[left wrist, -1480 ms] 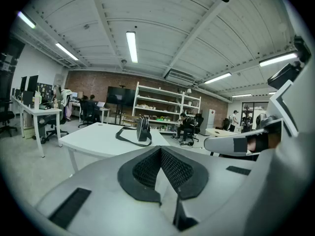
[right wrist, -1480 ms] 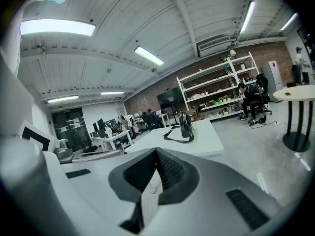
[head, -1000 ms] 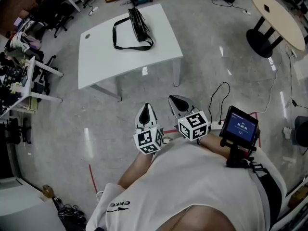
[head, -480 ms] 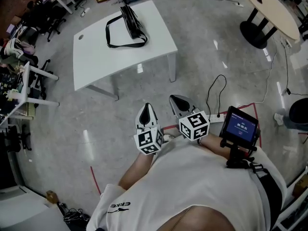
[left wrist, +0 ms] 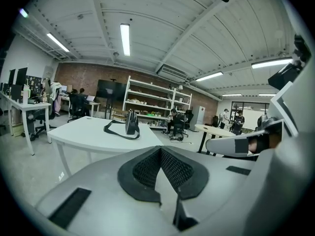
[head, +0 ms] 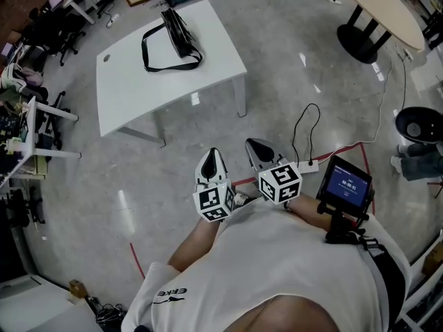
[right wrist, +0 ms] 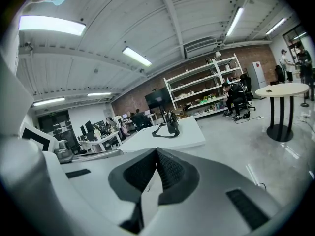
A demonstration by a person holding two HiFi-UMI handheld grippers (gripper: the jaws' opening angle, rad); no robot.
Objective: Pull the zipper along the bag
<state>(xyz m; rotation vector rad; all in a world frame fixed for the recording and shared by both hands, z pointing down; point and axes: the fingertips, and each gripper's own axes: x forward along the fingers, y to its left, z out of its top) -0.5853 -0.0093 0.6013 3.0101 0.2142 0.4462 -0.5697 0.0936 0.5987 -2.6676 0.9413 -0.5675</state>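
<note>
Compared with a second ago, the white surface point(head: 159, 92) and the black bag point(head: 173, 37) on it sit further toward the upper left of the head view. A dark round bin point(head: 417, 124) has come into sight at the right edge. The bag stands upright near the far end of the surface, its strap looped beside it, well apart from both tools. Its zipper is too small to make out.

The left hand-held gripper point(head: 211, 159) and the right hand-held gripper point(head: 257, 147) have not moved. They are held side by side, close in front of the person's chest, above the floor, pointing toward the surface. Each has its jaws pressed together with nothing between them.
</note>
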